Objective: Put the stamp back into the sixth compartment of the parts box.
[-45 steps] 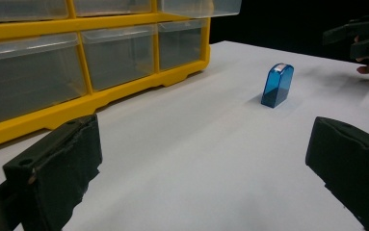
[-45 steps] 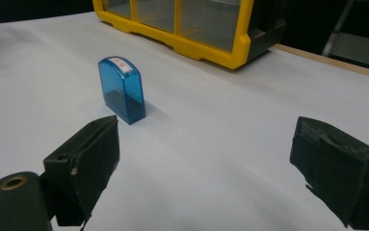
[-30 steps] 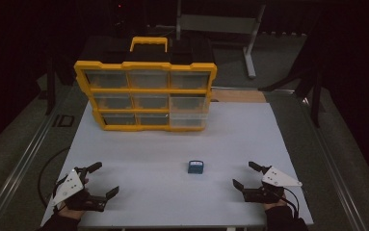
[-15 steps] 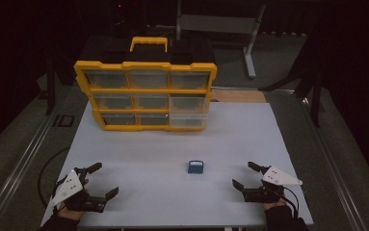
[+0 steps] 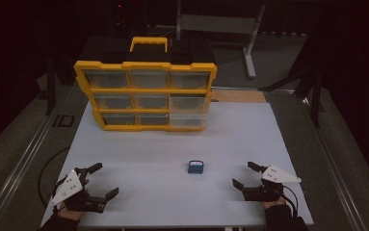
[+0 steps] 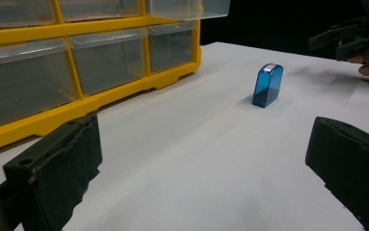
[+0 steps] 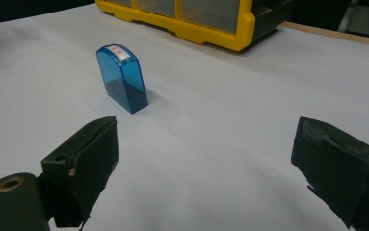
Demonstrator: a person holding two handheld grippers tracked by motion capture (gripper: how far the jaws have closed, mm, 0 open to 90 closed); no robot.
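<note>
A small blue translucent box [image 5: 196,167] with a white label on top stands upright on the white table [image 5: 182,144], a little right of centre. It shows ahead of the jaws in the left gripper view [image 6: 267,85] and closer in the right gripper view [image 7: 122,79]. My left gripper [image 5: 103,180] rests open at the table's front left. Over at the front right, my right gripper [image 5: 246,175] is open too, about a hand's width from the box. Neither holds anything.
A yellow organiser [image 5: 146,94] with several clear drawers stands at the back of the table, its handle up. Its lower right drawer [image 5: 189,120] sticks out slightly. A metal rail [image 5: 23,159] runs along the left side. The other gripper [image 6: 355,41] appears far right in the left gripper view.
</note>
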